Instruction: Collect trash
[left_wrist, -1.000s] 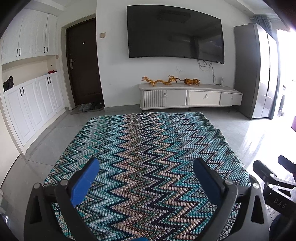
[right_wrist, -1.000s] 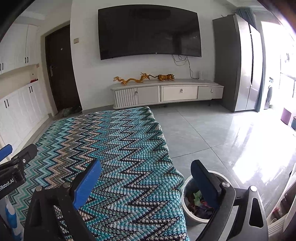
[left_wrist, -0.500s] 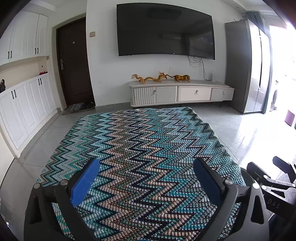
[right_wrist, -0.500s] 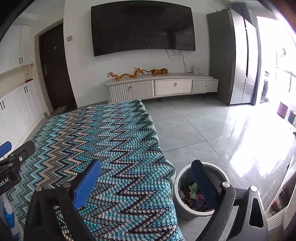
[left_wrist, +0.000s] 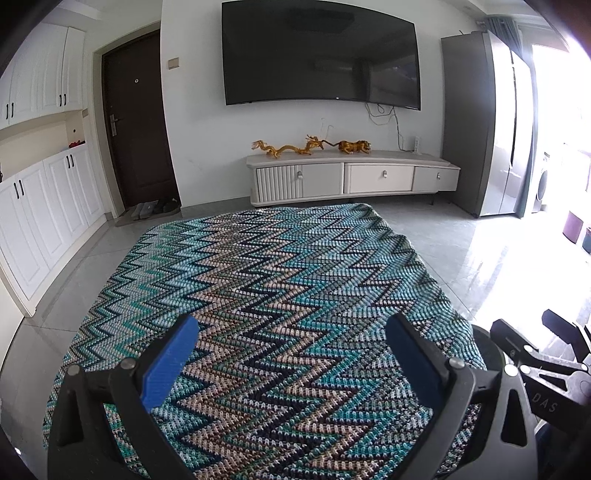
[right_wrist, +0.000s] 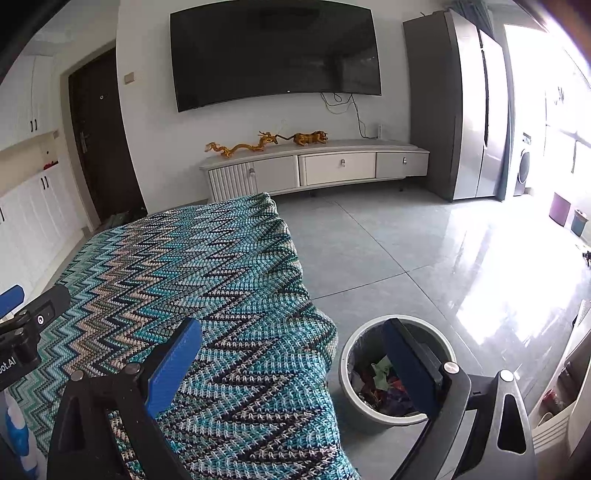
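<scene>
A round grey trash bin (right_wrist: 351, 373) stands on the floor by the table's right edge, holding mixed coloured trash (right_wrist: 376, 384). My right gripper (right_wrist: 291, 363) is open and empty; its right finger hangs over the bin. My left gripper (left_wrist: 290, 360) is open and empty above the table covered by a zigzag knitted cloth (left_wrist: 266, 295). No loose trash shows on the cloth. The right gripper's body shows at the lower right of the left wrist view (left_wrist: 535, 362).
A TV cabinet (left_wrist: 351, 177) with gold figurines stands at the far wall under a wall TV (left_wrist: 321, 55). A grey fridge (right_wrist: 465, 107) is at the right, white cupboards (left_wrist: 44, 206) at the left. Small bins (right_wrist: 561, 208) stand near the bright window.
Both grippers have drawn back and tilted up a little, so the view widened. More of the bin shows in the right wrist view. Both jaws stay open.
</scene>
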